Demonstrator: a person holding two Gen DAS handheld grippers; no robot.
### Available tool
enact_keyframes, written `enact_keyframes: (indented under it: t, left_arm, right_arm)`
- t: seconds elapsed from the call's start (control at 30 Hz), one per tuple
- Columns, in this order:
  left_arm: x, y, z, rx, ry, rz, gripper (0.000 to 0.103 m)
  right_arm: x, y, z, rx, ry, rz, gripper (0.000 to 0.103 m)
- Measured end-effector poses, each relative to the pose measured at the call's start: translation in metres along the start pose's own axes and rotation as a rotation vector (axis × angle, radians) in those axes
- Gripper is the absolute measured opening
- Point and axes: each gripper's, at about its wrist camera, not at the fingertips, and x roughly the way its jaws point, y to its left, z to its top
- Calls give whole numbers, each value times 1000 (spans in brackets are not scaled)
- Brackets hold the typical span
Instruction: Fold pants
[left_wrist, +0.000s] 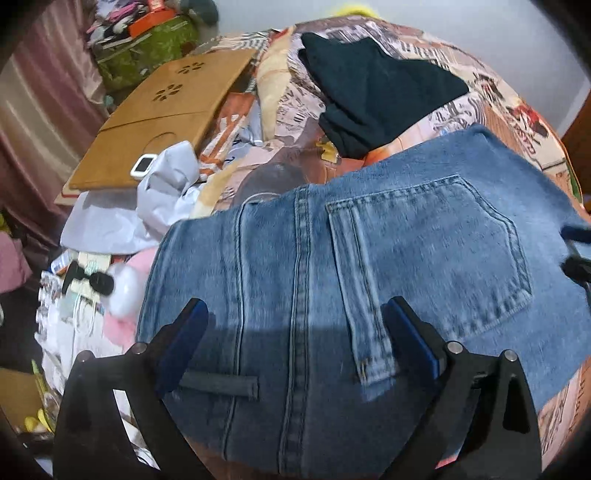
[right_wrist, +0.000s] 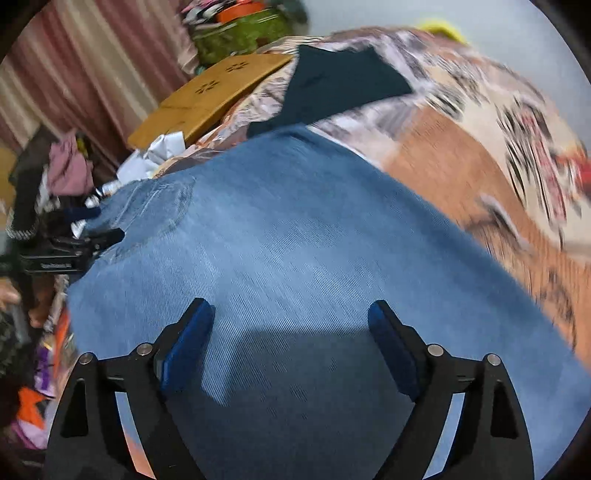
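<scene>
Both my left gripper (left_wrist: 295, 332) and right gripper (right_wrist: 291, 332) hang open over the jeans (left_wrist: 406, 251); black cloth (left_wrist: 376, 96) at twelve o'clock.

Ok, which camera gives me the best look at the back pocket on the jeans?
The left wrist view: the back pocket fills the middle of the frame with its stitching sharp. The right wrist view shows it only small, blurred and off to the left on the jeans.

Home bedroom: bed (left_wrist: 498, 110) with printed comforter, pink striped curtains (left_wrist: 33, 110), clutter, wooden lap desk (left_wrist: 159, 122), clothes.
</scene>
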Motion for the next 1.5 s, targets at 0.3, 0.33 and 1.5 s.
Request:
enact_keyframes:
  t: [0.3,0.33,1.5]
  left_arm:
    - [-29,-9,-19,34,-2,51,98]
    - [-33,-11,-18,46,-6,69,98]
    - [-16,-280,30,453,-3,-70,98]
  right_arm:
    - [-51,-82,-69,160,-15,-83,94]
    - [-55,-94,-74,170,-11,-148,94]
    - [-142,-290,-268,1127,-289,-31,74]
